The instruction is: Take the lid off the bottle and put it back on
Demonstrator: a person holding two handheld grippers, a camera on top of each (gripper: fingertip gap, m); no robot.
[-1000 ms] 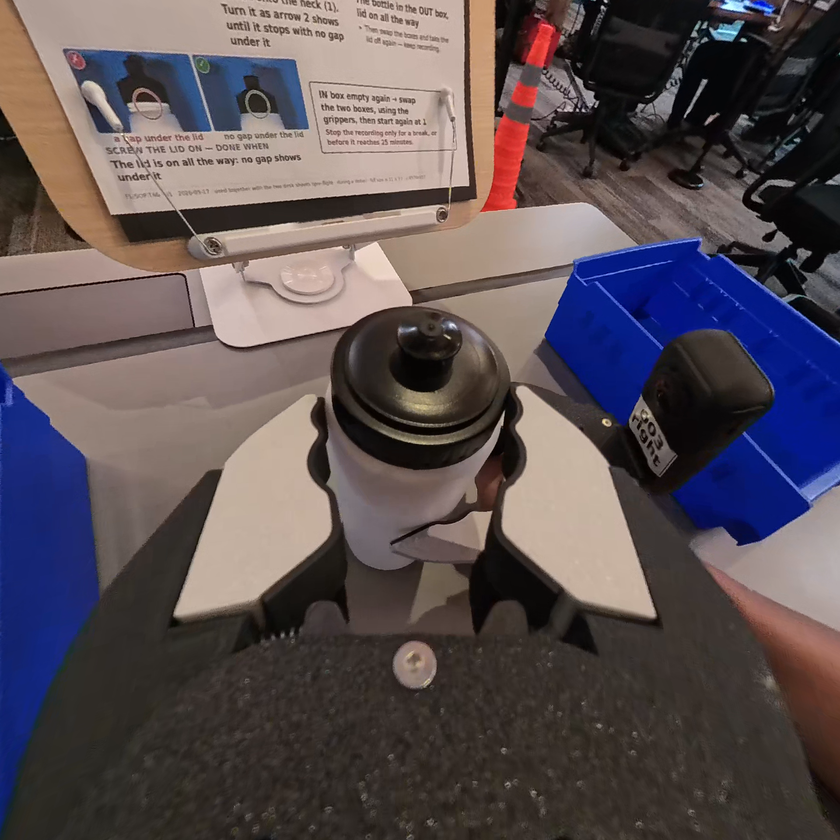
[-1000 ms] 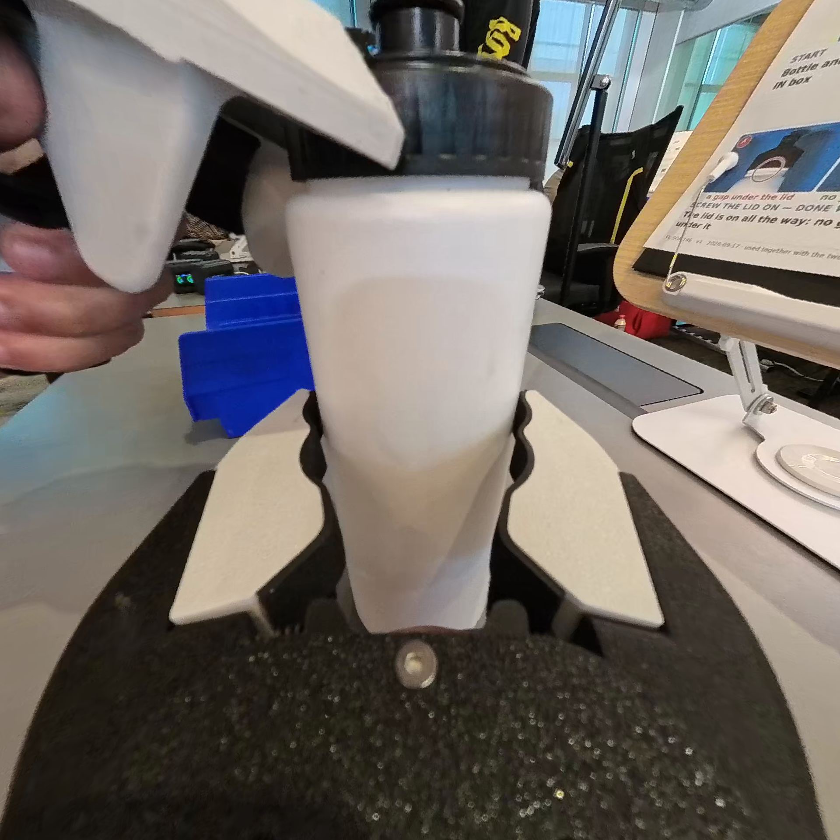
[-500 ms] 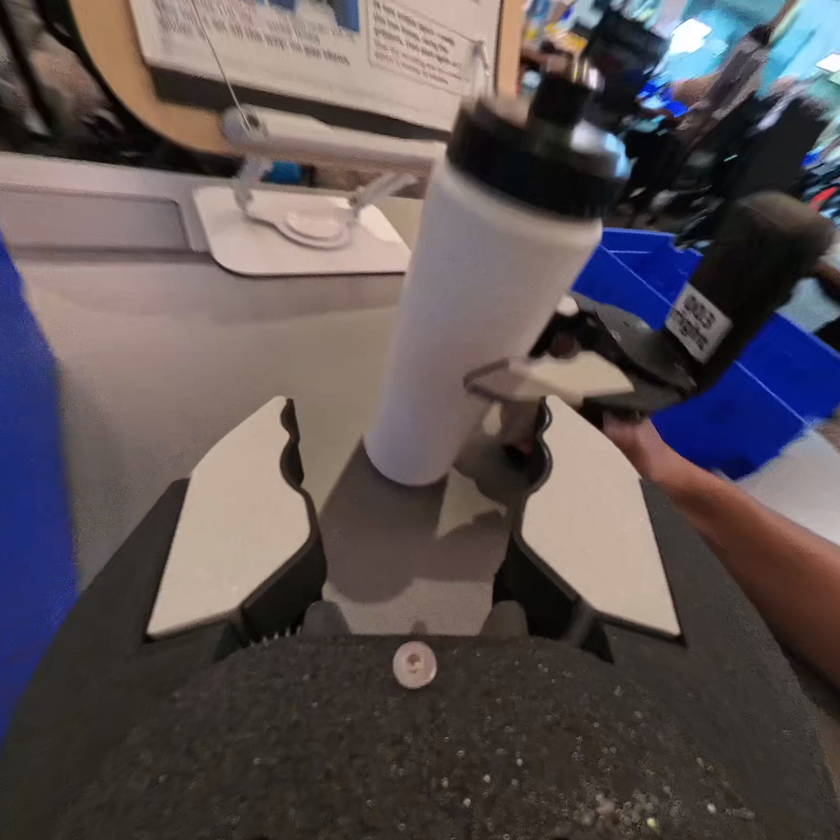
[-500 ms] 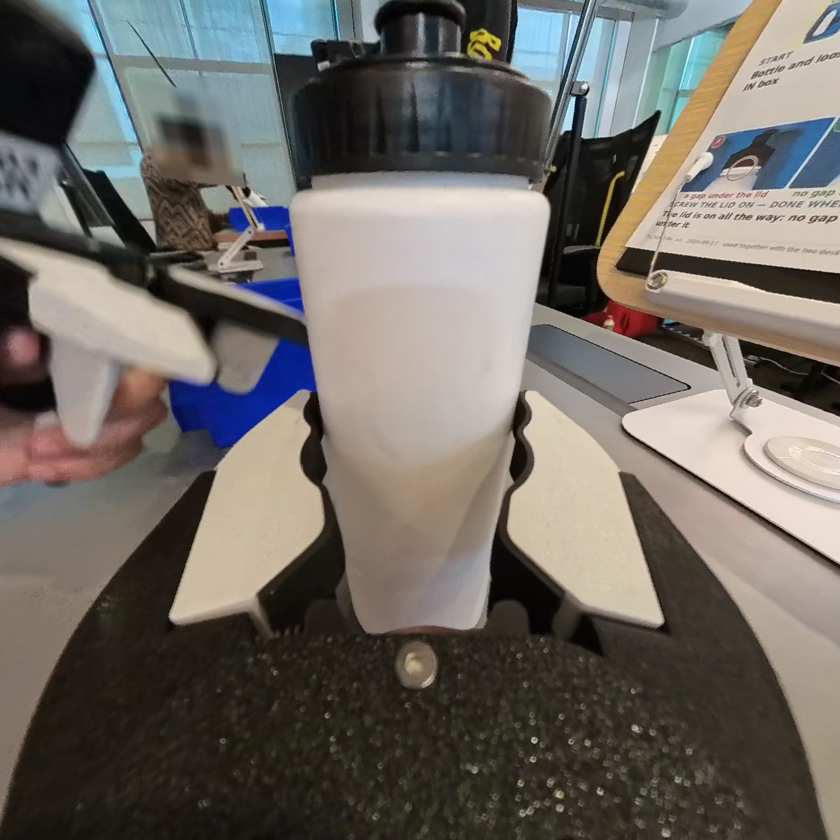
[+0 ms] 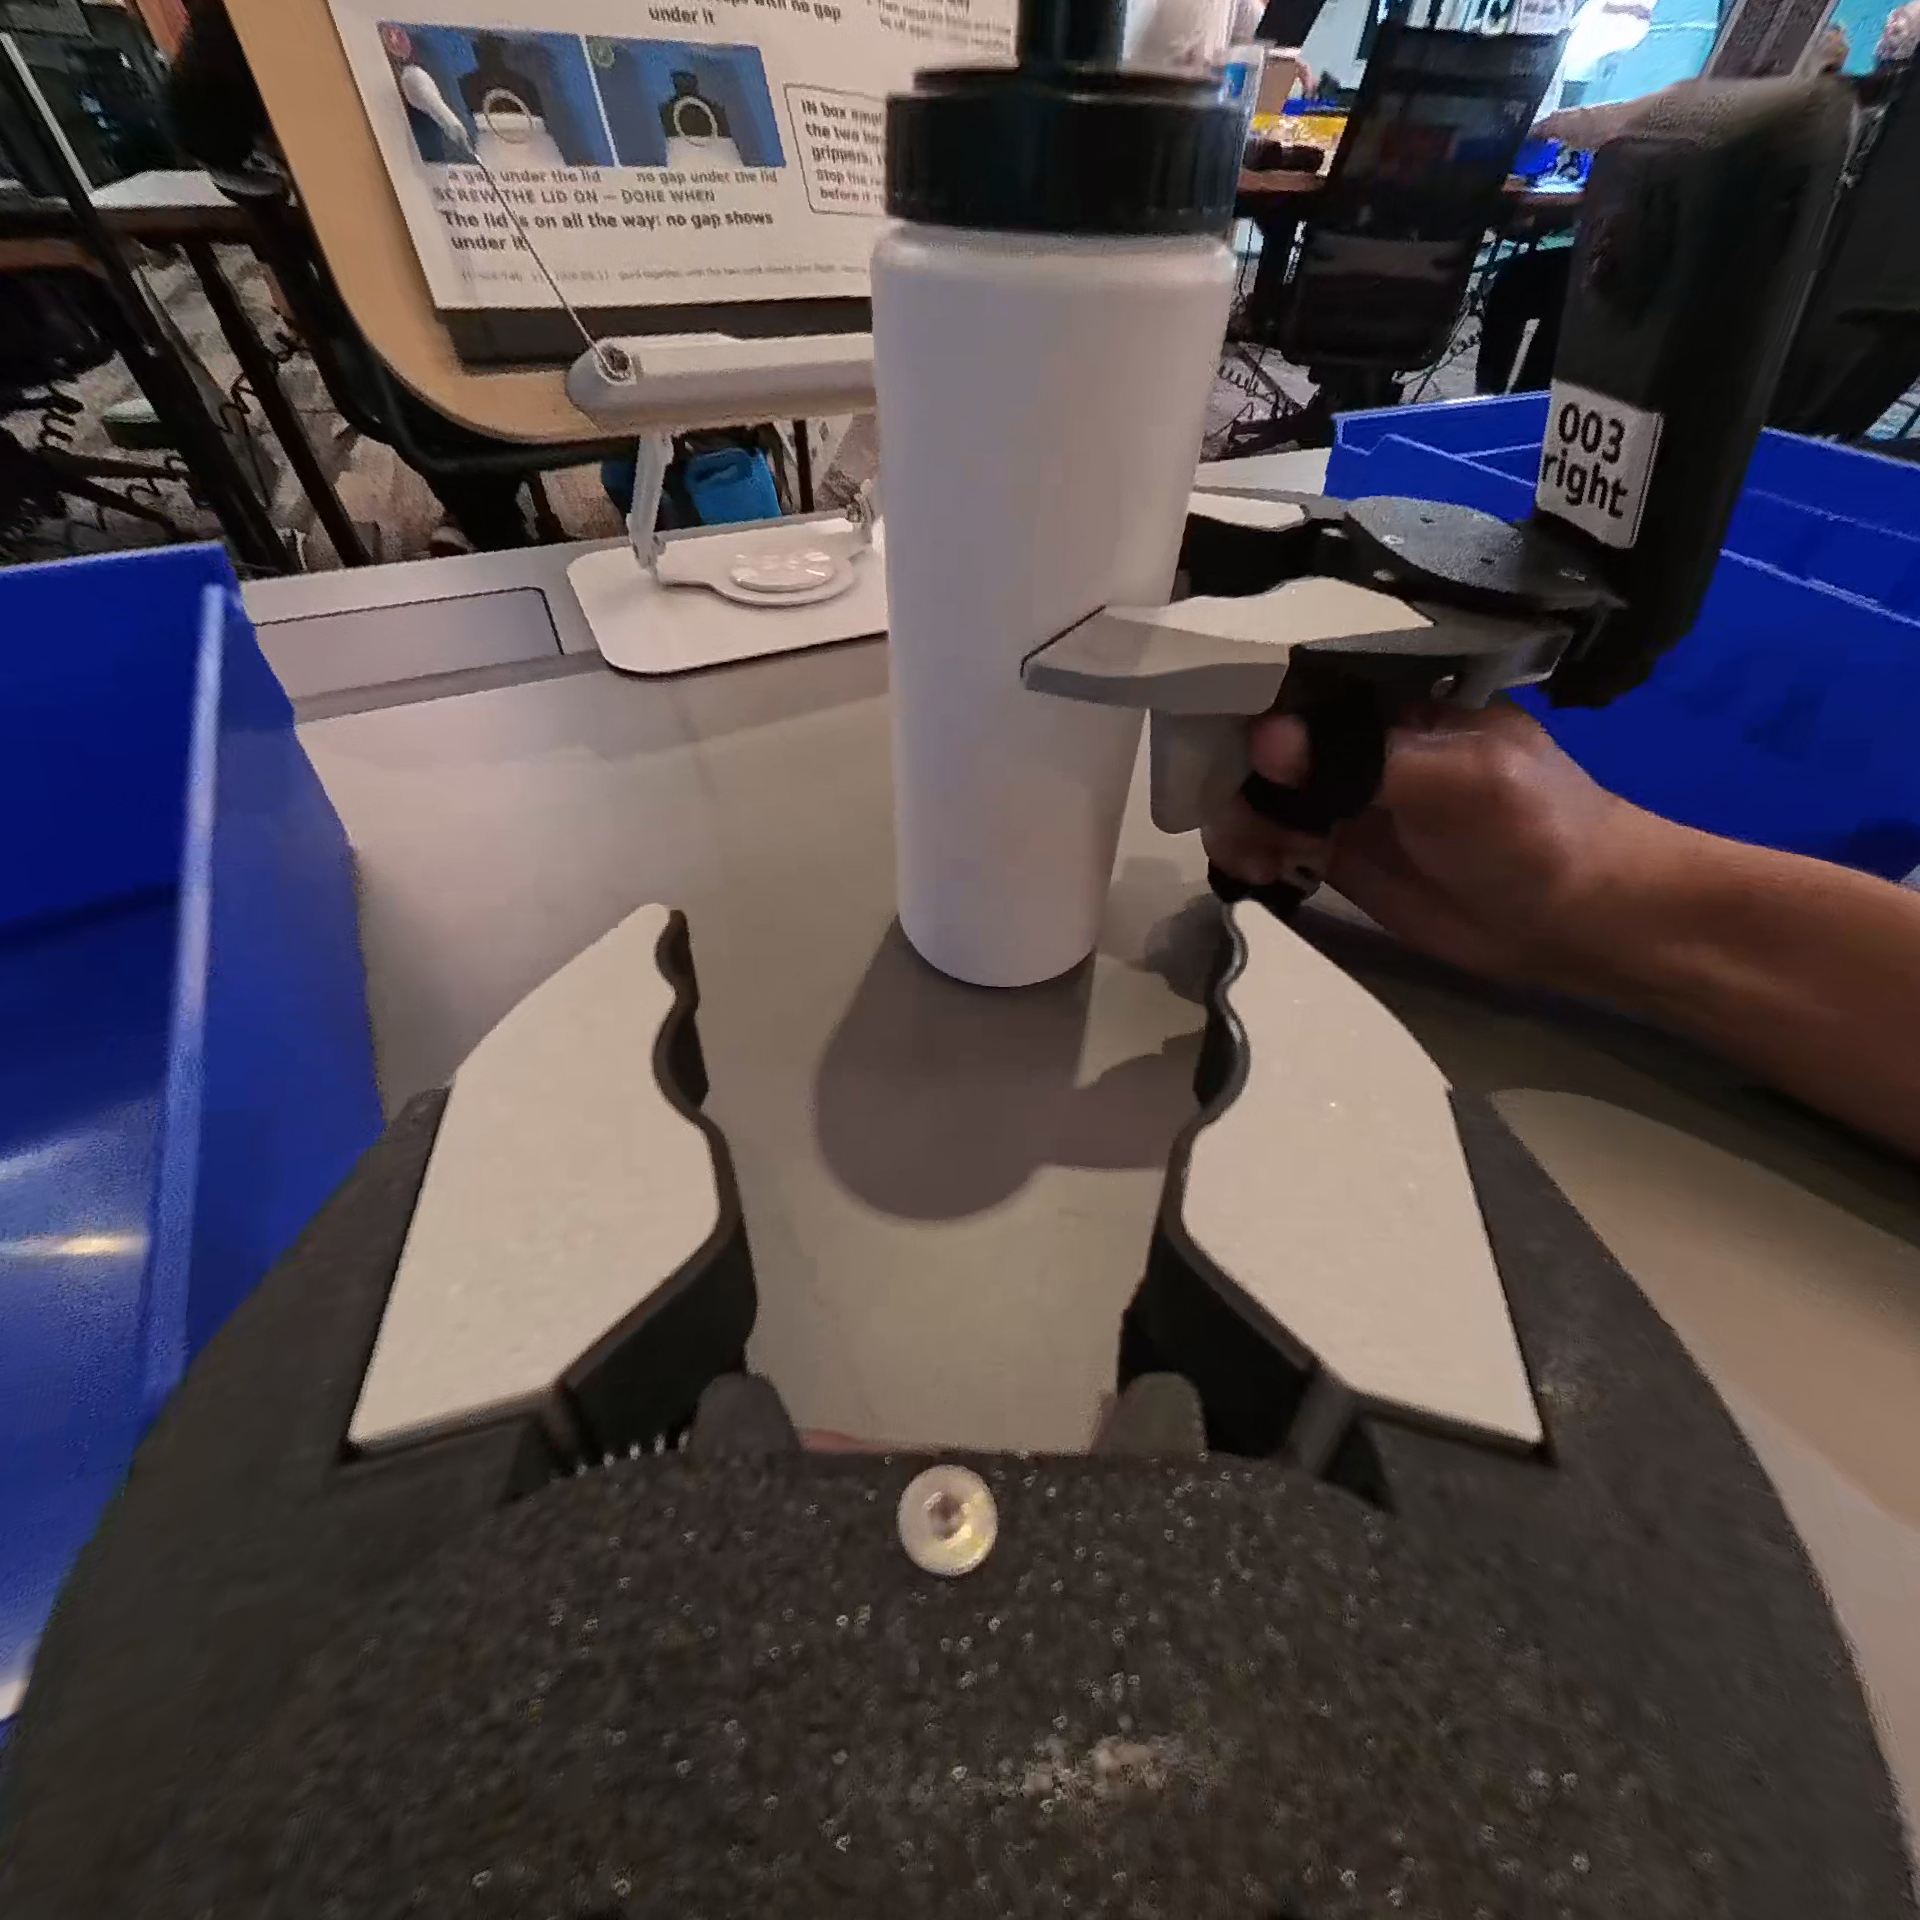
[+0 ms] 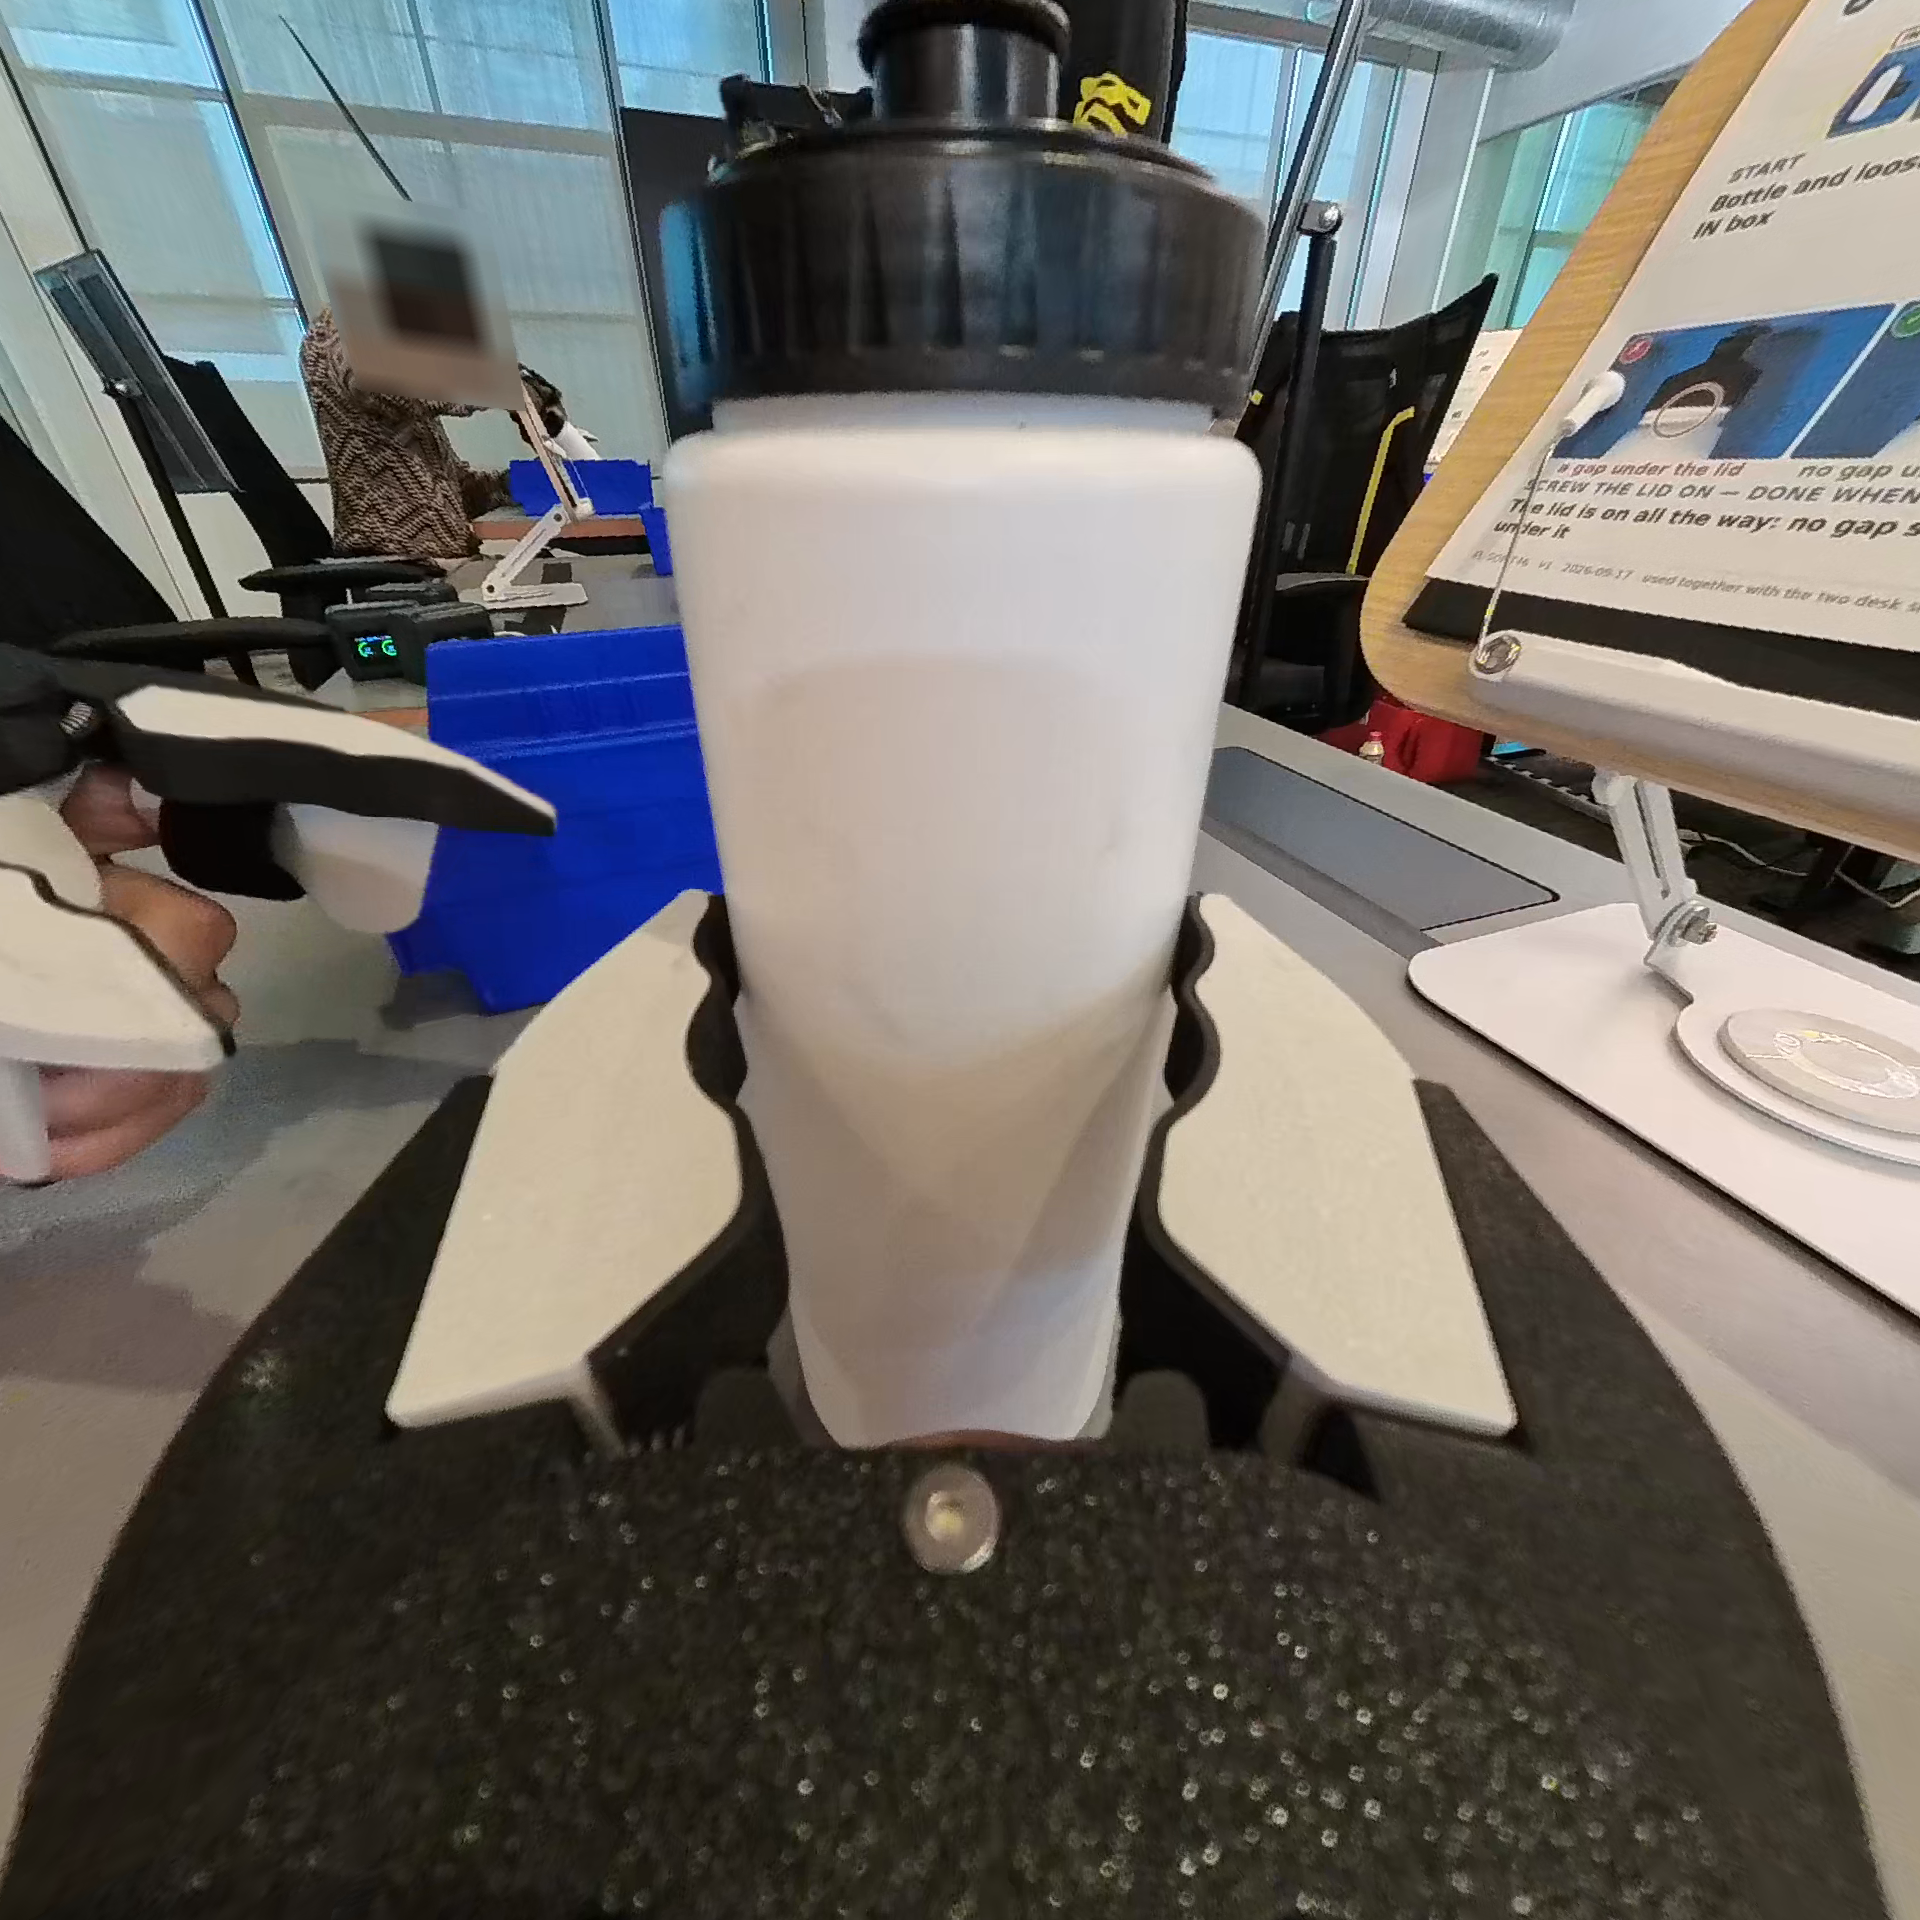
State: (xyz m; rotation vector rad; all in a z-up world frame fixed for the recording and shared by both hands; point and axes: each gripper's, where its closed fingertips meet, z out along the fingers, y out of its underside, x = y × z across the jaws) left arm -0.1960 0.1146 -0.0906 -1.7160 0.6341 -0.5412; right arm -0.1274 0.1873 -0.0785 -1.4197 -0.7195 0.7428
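Left gripper (image 5: 951, 997) lets go of the black lid (image 5: 1060, 145), jaws now wide and empty, backed off toward 6 o'clock of the white bottle (image 5: 1023, 623) (lid on).

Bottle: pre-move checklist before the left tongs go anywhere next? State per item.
1. Bottle clamped in the right tongs: ok, both pads sit against its white body.
2. Bottle upright with its base on the table: ok in the left wrist view.
3. Black lid on the neck: ok, it is on; whether fully seated, cannot tell, since a thin pale band shows under it in the right wrist view.
4. Left tongs free: ok, open with nothing between them, short of the bottle.
5. Path to the lid: ok, nothing stands between the left tongs and the bottle.
6. Blue bin close on the left: ok, not touching.
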